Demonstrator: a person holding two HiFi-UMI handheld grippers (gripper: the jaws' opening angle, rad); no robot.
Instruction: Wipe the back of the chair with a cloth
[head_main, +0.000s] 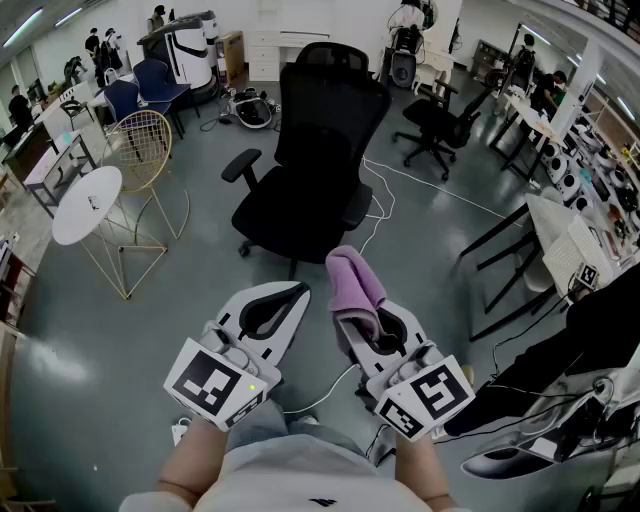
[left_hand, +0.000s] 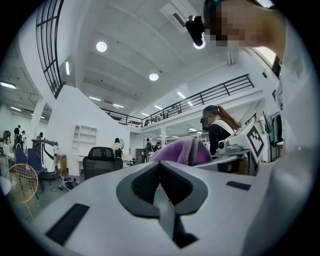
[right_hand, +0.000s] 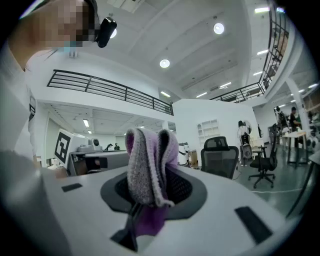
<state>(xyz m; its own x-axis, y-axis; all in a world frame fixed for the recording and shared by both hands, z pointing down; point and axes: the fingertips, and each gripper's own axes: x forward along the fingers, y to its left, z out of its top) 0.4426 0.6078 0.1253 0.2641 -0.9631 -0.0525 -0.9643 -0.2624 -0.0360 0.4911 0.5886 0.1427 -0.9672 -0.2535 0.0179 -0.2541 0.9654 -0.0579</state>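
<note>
Purple cloth (head_main: 352, 278) is clenched in my right claw (head_main: 372, 322); left claw (head_main: 285, 298) closed, empty. I should meet the office chair backrest (head_main: 328, 112) squarely.

Person wears a white top (head_main: 290, 478), with a small dark mark (head_main: 322, 502) at its lower middle and grey trousers (head_main: 268, 425) just ahead of it. Left gripper (head_main: 285, 298) and right gripper (head_main: 372, 325), ahead of the top to either side: white moulded shells with dark grey textured pads lining a rounded recess. Each carries a cube with black-and-white square markers. A green light (head_main: 252, 387) shows on the left one. Small black camera (left_hand: 196, 27) above the top.
</note>
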